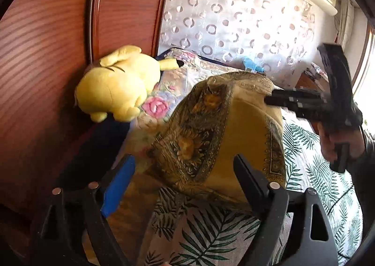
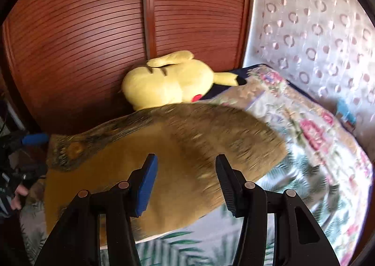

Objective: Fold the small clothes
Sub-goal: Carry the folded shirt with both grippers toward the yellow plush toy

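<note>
Mustard cloth (image 1: pixel 234 130) lies half-folded on the bed (image 1: pixel 211 237); both claws, left (image 1: pixel 182 172) and right (image 2: pixel 185 181), gape empty. Next, seemingly, regrip an edge to fold again.

One yellow cloth (image 1: pixel 243 130), one plush toy (image 1: pixel 117 85), two claws (image 1: pixel 185 172).

**Tight at the wall, open over the sheet**

Ahead of the left gripper (image 1: pixel 182 172), the yellow plush toy (image 1: pixel 117 85) sat against the slatted wooden doors (image 1: pixel 46 43), blocking that corner. Below the right gripper (image 2: pixel 185 184), the leaf-print sheet (image 2: pixel 293 179) lay bare beside the mustard cloth (image 2: pixel 140 148).
</note>
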{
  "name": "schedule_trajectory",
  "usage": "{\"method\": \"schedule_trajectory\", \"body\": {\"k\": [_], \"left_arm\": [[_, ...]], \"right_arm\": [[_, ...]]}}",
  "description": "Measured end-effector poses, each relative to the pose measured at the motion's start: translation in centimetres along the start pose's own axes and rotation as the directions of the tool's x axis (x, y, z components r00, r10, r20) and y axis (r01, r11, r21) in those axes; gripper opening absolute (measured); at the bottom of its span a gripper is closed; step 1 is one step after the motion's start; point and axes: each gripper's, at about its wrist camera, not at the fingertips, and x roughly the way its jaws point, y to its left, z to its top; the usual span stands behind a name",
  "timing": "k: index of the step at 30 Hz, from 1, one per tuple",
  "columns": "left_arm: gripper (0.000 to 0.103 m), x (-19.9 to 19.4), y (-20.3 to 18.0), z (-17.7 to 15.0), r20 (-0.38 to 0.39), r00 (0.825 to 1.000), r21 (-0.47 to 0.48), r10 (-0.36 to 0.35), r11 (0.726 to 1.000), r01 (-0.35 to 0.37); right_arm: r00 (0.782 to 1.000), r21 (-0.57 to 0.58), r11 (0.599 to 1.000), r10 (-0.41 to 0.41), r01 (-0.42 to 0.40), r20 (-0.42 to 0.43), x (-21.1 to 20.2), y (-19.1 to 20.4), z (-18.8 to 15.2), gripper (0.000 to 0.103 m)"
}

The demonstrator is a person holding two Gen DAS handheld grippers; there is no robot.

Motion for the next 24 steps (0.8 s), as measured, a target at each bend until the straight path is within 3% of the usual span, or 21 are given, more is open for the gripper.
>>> {"method": "schedule_trajectory", "body": {"k": [5, 13, 19, 24], "left_arm": [[0.088, -1.0, -0.5, 0.7, 0.027, 1.000, 0.017, 0.010, 1.000, -0.011], [0.088, -2.9, -2.2, 1.3, 0.061, 0.998, 0.056, 0.007, 0.998, -0.010], [0.088, -4.5, -4.1, 1.3, 0.083, 0.996, 0.096, -0.015, 0.995, 0.007], [0.088, -5.5, -6.2, 0.9, 0.097, 0.994, 0.132, -0.044, 0.991, 0.031]], "right_arm": [[0.995, -0.010, 0.996, 0.093, -0.093, 0.017, -0.3, 2.2, -1.5, 0.053], [0.999, -0.002, 0.999, 0.042, -0.042, -0.019, 2.0, 0.8, -3.6, 0.053], [1.000, 0.028, 1.000, -0.001, 0.002, -0.010, -1.6, 1.7, -3.7, 0.053], [0.998, 0.081, 0.996, -0.043, 0.039, 0.044, -6.7, 2.5, -6.0, 0.053]]}}
